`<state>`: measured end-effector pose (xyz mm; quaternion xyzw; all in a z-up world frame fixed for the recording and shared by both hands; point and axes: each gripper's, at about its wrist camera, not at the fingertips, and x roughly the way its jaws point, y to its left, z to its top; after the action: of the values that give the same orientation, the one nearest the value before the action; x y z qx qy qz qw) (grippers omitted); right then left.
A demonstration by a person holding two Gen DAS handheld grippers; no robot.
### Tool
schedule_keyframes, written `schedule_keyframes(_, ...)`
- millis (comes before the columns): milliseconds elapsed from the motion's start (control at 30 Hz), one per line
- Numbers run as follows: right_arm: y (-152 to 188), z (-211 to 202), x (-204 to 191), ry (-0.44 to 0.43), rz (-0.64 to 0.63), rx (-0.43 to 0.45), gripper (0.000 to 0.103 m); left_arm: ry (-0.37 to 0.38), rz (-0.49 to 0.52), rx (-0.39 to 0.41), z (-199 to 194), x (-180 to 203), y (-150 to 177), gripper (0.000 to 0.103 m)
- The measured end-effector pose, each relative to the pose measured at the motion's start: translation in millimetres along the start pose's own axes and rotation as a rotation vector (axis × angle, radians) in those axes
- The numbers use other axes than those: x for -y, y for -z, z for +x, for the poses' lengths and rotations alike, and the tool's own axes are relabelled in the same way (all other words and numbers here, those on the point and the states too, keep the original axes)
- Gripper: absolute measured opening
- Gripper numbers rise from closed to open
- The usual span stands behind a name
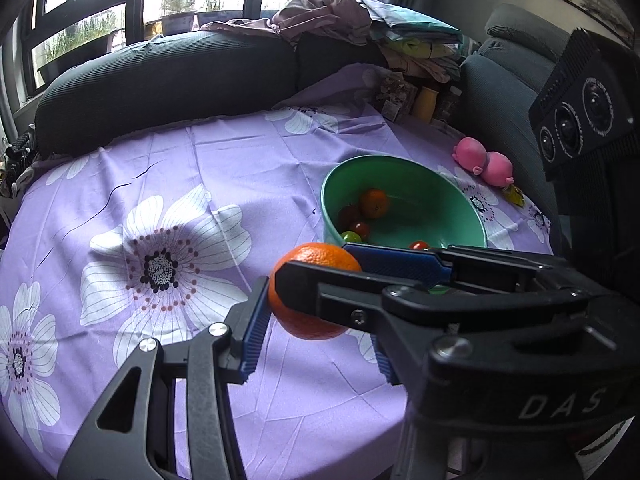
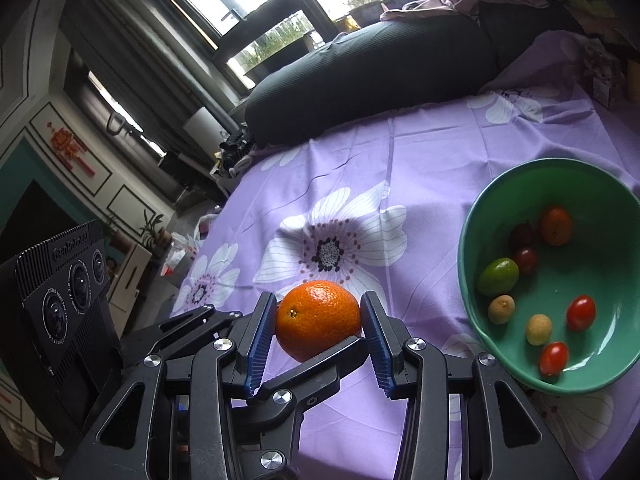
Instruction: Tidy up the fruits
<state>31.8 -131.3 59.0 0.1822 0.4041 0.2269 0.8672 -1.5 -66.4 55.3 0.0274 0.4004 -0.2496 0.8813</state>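
Observation:
An orange [image 1: 310, 292] [image 2: 318, 318] is held above the purple flowered cloth, with both grippers around it. The right gripper [image 2: 319, 322] has both blue pads against the orange's sides. The left gripper [image 1: 320, 312] has one pad touching the orange; its other pad is hidden behind the right gripper, which crosses in front. A green bowl [image 1: 448, 200] [image 2: 520, 184] stands to the right, holding a small orange [image 2: 555, 225], cherry tomatoes [image 2: 581, 312], a green fruit [image 2: 497, 276] and small tan fruits [image 2: 539, 329].
A pink toy pig [image 1: 484, 162] lies beyond the bowl. A dark sofa cushion [image 1: 160, 84] borders the cloth's far edge, with piled clothes [image 1: 332, 16] and jars [image 1: 424, 104] at the back right. The cloth [image 1: 224, 168] stretches left.

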Motion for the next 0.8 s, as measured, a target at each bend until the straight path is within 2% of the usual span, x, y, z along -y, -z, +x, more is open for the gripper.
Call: schedule_keyframes(800, -9.7, -45.3, 62.4, 0.051, 0.101, 0.090, 0.046, 0.075, 0.124, -0.034, 43.4, 59.7, -34.1, 0.046)
